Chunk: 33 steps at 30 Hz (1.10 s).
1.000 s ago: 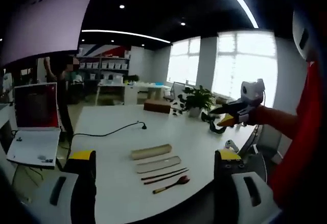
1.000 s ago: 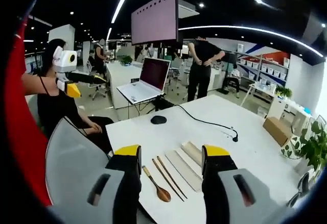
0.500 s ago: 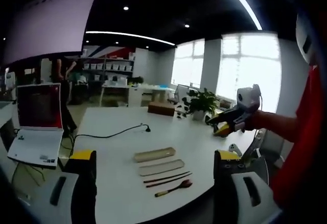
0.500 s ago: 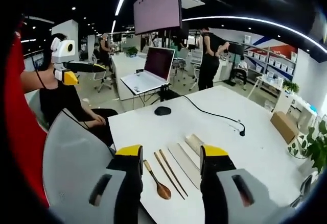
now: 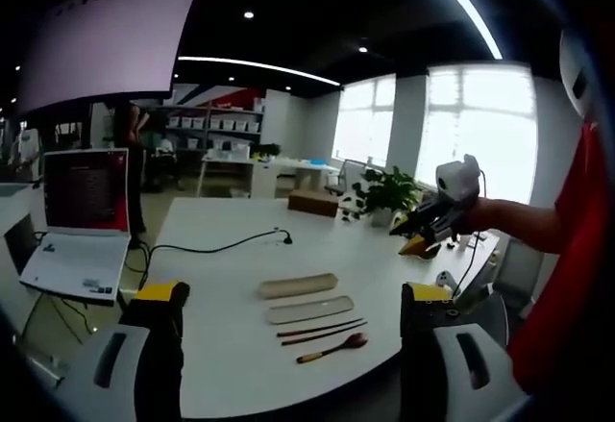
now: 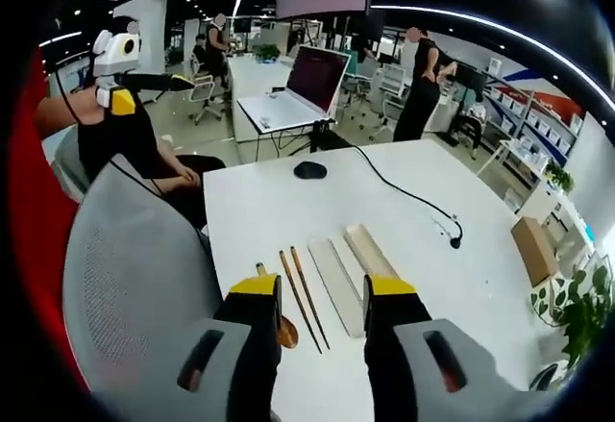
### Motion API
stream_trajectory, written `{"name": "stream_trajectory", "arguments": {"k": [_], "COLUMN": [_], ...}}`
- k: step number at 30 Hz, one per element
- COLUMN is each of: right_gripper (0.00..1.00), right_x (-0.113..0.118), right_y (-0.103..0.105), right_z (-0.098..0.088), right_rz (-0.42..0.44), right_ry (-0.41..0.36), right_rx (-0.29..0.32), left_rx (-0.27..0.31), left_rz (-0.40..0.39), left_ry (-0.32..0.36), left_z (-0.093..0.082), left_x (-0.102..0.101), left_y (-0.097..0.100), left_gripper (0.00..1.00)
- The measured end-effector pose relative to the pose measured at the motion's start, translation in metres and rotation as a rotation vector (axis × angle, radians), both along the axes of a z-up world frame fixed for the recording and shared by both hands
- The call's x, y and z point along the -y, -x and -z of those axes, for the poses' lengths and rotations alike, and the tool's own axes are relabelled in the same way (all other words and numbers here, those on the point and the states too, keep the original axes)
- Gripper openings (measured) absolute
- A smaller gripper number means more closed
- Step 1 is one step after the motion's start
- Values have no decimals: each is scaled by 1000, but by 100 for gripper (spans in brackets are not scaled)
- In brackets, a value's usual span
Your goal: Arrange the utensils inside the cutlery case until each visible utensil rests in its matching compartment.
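Both hand-held grippers, left and right, gape empty; I judge the chopsticks light, stiff, slippery: pinch mid-length.

This is a big open office; many white desks stand in one large room; an open laptop sits on a desk, and a computer mouse lies on the next one; a black cable runs across that desk; a big screen hangs up high; people stand and sit among the desks; there are office chairs with grey mesh backs; long light strips run over the dark ceiling; shelves with white boxes line the far wall; tall bright windows fill one side; a green plant grows in a pot
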State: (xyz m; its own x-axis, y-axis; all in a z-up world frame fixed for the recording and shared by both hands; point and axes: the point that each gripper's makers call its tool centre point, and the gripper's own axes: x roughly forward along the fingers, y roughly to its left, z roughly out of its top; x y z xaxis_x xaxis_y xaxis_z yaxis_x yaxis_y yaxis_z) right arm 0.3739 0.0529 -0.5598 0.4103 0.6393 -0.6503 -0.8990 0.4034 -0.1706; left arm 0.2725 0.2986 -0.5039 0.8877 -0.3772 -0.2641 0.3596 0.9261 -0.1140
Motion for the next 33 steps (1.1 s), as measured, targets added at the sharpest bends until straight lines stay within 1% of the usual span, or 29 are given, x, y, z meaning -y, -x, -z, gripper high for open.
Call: {"name": "stream_trajectory", "arguments": {"k": [1, 2, 5, 7, 8, 10, 16, 20, 21, 24, 25, 27, 30, 31, 33], "right_gripper": [33, 34, 27, 28, 28, 26, 27, 28, 29, 26, 26, 30, 28, 27, 26], "right_x": [-1, -3, -9, -13, -14, -16, -25, -28, -31, -36, -38, -43, -48, -49, -53], "right_y": [0, 1, 2, -1, -2, -4, -5, -6, -4, -1, 0, 4, 4, 5, 4], "right_z": [1, 1, 2, 5, 6, 13, 17, 25, 30, 39, 40, 44, 54, 57, 63], "right_rz": [2, 1, -29, -31, -30, -19, -41, -34, -40, -59, -58, -93, -99, -105, -102], "right_ry": [-2, -8, 2, 10, 12, 30, 37, 59, 59, 70, 67, 77, 122, 128, 133], "right_rx": [-7, -20, -12, -21, -30, -67, -64, -96, -125, -163, -170, -174, -164, -162, -169], "left_rx": [-1, -3, -17, -22, -23, -23, -15, -6, -6, -15, -15, -16, -21, -24, -28], "left_rz": [-2, -3, -1, 4, 6, 10, 9, -22, -29, -37, -45, -51, -54, -56, -61], "left_ry": [-1, 0, -5, -14, -16, -20, -16, -3, -3, 22, 25, 26, 12, 2, 4], "left_z": [1, 1, 5, 7, 7, 8, 6, 4, 5, 5, 5, 6, 9, 10, 11], "left_x": [0, -1, 1, 2, 2, 4, 4, -4, -7, -12, -13, -14, -14, -15, -16], "left_y": [0, 0, 1, 1, 2, 2, 5, 9, 10, 12, 13, 14, 18, 19, 21], "left_gripper": [96, 95, 94, 93, 93, 93, 93, 98, 99, 98, 98, 97, 96, 95, 94]}}
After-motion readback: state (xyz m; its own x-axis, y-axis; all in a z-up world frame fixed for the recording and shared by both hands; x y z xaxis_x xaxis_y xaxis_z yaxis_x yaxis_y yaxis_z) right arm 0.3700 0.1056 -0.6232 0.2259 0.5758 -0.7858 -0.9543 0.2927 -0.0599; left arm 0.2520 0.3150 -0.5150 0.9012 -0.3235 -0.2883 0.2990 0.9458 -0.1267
